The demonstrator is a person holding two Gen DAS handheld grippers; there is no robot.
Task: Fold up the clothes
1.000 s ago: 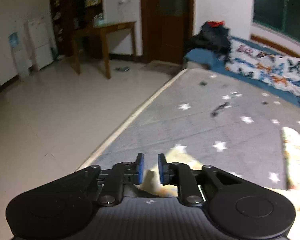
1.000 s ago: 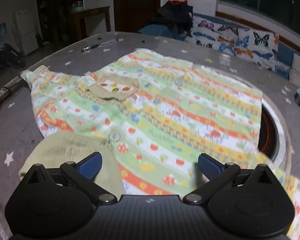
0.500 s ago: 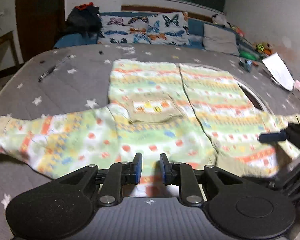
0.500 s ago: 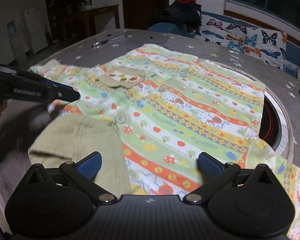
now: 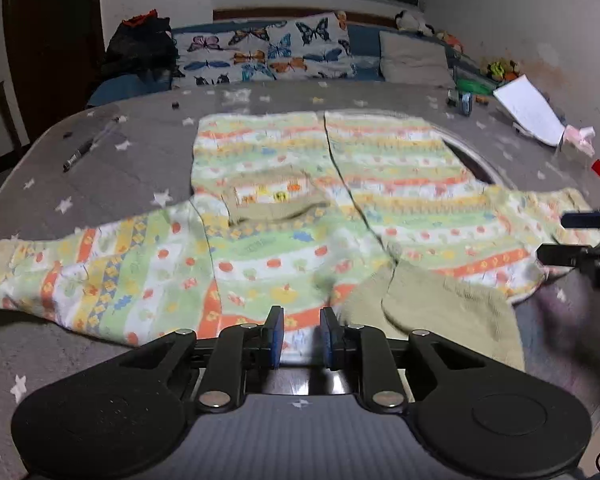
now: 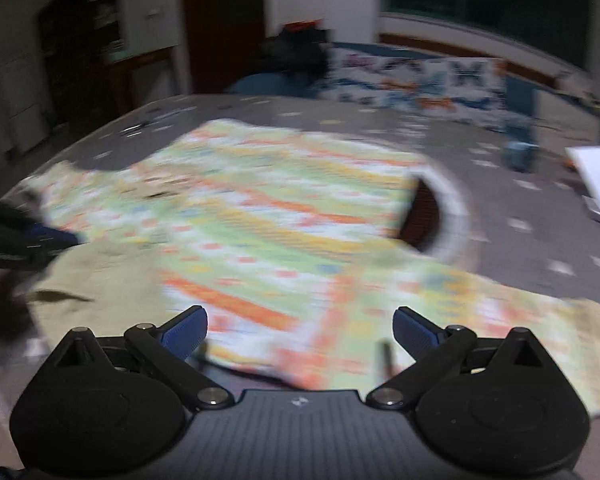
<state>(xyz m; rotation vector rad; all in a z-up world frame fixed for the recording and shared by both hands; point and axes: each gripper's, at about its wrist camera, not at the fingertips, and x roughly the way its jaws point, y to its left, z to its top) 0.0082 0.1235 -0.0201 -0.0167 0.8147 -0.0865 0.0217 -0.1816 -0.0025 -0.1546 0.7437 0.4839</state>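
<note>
On the grey starred table (image 5: 112,184) a striped cardigan (image 5: 284,216) lies spread flat — left gripper (image 5: 300,338) narrowly parted above its hem, right gripper (image 6: 300,326) wide open, holding nothing. Only the left view shows the pen (image 5: 82,152) sharply.

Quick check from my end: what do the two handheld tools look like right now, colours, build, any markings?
Both match. The left tool and right tool have matte black bodies with a ribbed grey centre panel bearing a small pale logo, two round black housings, black linkage arms with silver pivot screws, and blue pads on the fingers. No sleeve or cable is clearly visible.
</note>
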